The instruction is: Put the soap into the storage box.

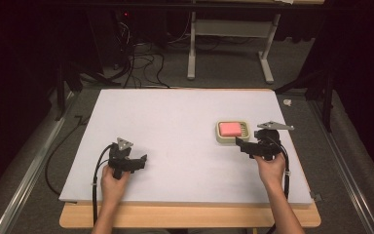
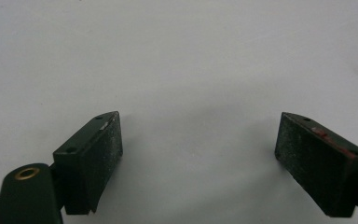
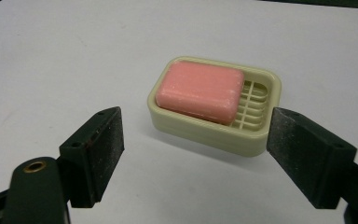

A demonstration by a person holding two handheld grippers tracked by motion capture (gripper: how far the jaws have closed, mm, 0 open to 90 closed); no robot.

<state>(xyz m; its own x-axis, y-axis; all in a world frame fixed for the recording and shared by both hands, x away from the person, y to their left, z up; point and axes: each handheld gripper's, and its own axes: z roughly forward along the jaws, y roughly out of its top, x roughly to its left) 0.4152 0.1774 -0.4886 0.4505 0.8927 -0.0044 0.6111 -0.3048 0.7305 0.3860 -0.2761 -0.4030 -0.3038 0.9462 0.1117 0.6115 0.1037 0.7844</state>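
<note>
Table [image 1: 175,122]: a white sheet covers nearly the whole wooden top, leaving a bare strip of wood along the person's edge. The wide bare surface gives both hands free room around the soap dish, which serves as the landmark below.

Left gripper [image 1: 137,163]: it sits well to the left of the soap dish and nearer the person, low over the sheet. Its jaws stand wide apart with bare white sheet between them in the left gripper view [image 2: 198,149]. Parked this far off, it looks to be waiting (it has no part in the reach as things stand).

Right gripper [image 1: 240,143]: it is just beside the soap dish, at its near right corner, with the jaws pointing toward it. In the right gripper view [image 3: 196,158] the jaws are spread apart, wider than the dish, and grip nothing. My reading is that the spread is set so the jaws can pass along both sides of the dish or close on the bar.

Soap dish [image 1: 233,132]: a cream rectangular tray right of the table's middle, flat on the sheet. Its slotted floor [image 3: 251,105] shows at one end, where the soap leaves it uncovered.

Soap [image 3: 199,91]: a pink bar lying inside the soap dish, pushed toward one end and resting slightly tilted against the rim. It stands proud of the rim, so a pinch across it looks possible.
</note>
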